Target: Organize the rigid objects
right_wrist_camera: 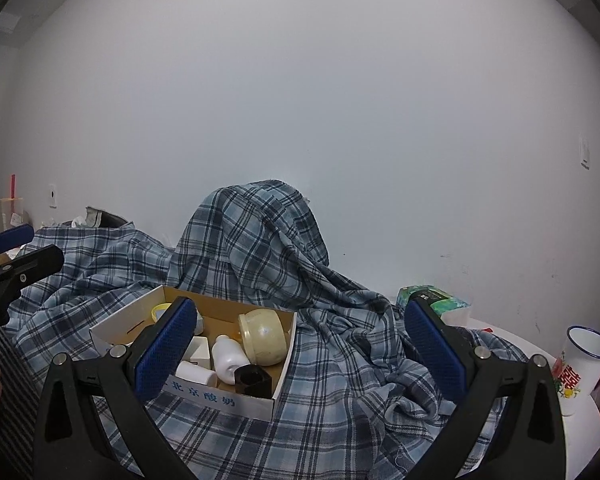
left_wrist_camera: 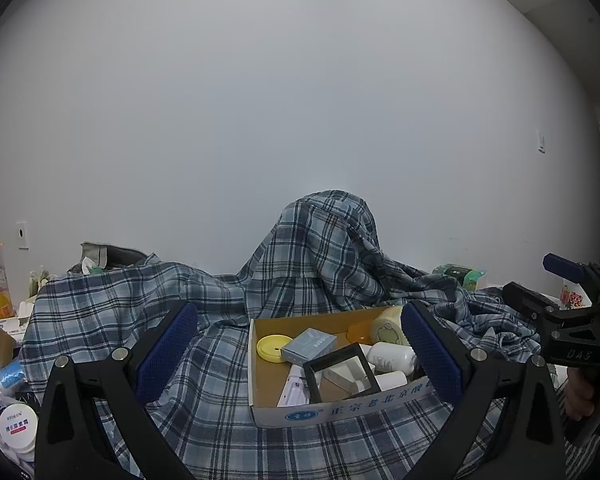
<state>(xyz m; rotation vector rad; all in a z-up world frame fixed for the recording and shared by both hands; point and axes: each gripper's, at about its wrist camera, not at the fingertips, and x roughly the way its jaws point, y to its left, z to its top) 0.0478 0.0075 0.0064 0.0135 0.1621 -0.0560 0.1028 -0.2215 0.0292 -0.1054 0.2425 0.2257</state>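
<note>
Blue-padded claw (left_wrist_camera: pixel 300 356) gapes before cluttered cardboard box (left_wrist_camera: pixel 340 410).

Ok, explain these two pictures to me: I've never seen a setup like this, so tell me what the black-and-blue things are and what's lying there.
Each picture comes from a camera mounted on a hand-held gripper, looking forward along its two blue-padded fingers. A person holds one in each hand; there is no robot. The left gripper and the right gripper are both open and hold nothing. Below lies a plaid cloth with a cardboard box on it. The box contains a yellow lid, a white bottle, a cream jar and a black frame. In the right camera's view, a white enamel mug stands off to the side.
</note>
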